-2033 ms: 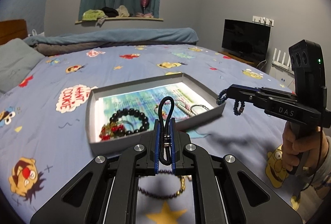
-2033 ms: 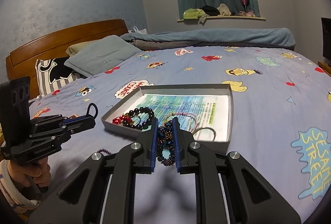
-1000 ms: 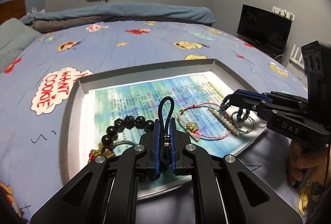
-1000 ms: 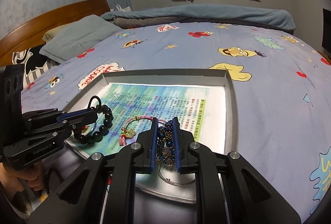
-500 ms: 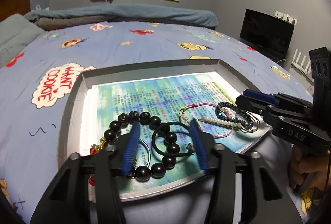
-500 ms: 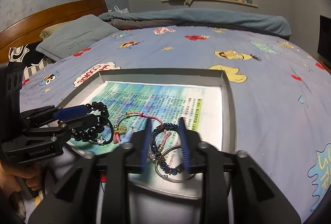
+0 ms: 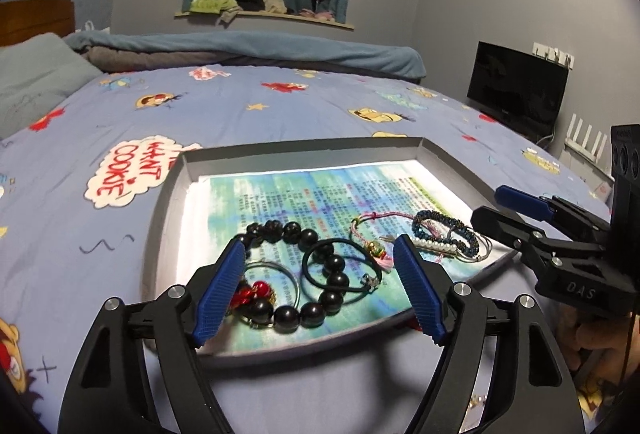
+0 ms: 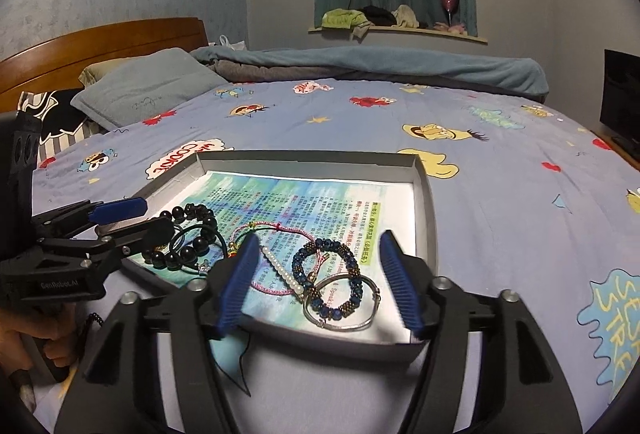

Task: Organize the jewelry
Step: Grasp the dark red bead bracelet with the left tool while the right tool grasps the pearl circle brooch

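A shallow grey tray (image 7: 304, 149) (image 8: 304, 157) lined with printed paper lies on the bed. My left gripper (image 7: 318, 252) (image 8: 154, 215) hangs over its near left part, jaws opening. A black cord loop (image 7: 305, 266) lies loose in the tray below them, across a black bead bracelet (image 7: 288, 230). My right gripper (image 8: 319, 238) (image 7: 490, 205) is at the near right part, jaws also opening. A blue bead bracelet (image 8: 355, 274) (image 7: 440, 224) rests between the pads untouched, on a silver bangle (image 8: 348, 326). A pink cord bracelet (image 8: 276, 228) and a pearl bar (image 8: 280, 270) lie between the two groups.
Red beads (image 7: 256, 290) sit by the left pad. A dark beaded string (image 8: 94, 318) lies on the cartoon bedsheet (image 8: 500, 234) near the hand on the left gripper. Pillows (image 8: 148, 89) and a headboard (image 8: 100, 45) are far left, a TV (image 7: 516, 89) far right.
Both grippers came over the tray shut on jewelry, then opened. The black cord loop and the blue bead bracelet dropped out and now lie in the tray.
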A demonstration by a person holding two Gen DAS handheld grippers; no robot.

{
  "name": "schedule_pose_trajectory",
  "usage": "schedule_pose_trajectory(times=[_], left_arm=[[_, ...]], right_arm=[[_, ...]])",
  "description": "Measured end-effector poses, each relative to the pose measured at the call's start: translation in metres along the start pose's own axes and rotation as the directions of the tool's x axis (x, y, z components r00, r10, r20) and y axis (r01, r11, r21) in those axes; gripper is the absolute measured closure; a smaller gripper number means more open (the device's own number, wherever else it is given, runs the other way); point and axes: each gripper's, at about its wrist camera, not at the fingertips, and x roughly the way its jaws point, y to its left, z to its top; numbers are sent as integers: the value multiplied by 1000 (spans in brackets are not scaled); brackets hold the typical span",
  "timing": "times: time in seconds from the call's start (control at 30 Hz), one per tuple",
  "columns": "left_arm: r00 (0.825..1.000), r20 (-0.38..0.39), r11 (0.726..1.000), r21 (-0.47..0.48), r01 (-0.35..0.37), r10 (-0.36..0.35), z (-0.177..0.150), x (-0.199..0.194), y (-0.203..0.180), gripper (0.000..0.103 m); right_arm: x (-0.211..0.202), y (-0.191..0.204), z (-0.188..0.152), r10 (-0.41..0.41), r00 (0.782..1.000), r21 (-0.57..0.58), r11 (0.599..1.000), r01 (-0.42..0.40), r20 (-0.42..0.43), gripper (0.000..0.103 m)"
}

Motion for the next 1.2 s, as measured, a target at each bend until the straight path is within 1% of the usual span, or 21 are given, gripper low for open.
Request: schedule_pose_trajectory(times=[0.07,0.17,0.43,0.57,0.73,0.93,1.03,1.1,1.17,1.2], left_arm=[[1000,4,1000,2,-5,5,-4,-4,0,26],[1000,14,1000,17,-14,13,-10,-13,-3,25],[1000,21,1000,12,-11,11,-26,-32,1,23],[1000,18,999,33,-17,16,-35,-42,-2,21],[1000,14,999,33,-19,18,-43,-51,-2,21],[1000,9,999,31,-14,14,-51,-60,-2,21],[1000,10,999,41,-24,24,-56,-66,-4,21],[1000,-1,998,54,-19,19,-58,-67,-7,21],[1000,-27,997,78,0,2,-61,-66,-12,24],[999,-36,996,85,4,-1,-63,-66,-13,27]], right_arm=[[-4,1,-3,-4,1000,-3,1000,4,6,31],[-10,4,-7,-7,1000,-10,1000,7,16,23],[-22,12,-16,-2,1000,-29,1000,3,13,20],[-29,13,-21,2,1000,-27,1000,-2,14,20],[-37,13,-25,12,1000,-6,1000,-12,16,18],[-49,9,-33,26,999,45,999,-27,18,17],[-53,8,-38,37,999,66,997,-38,16,17],[-57,10,-40,44,999,69,997,-44,13,17],[-58,13,-42,54,999,61,997,-54,7,17],[-58,15,-42,59,998,54,997,-59,1,17]])
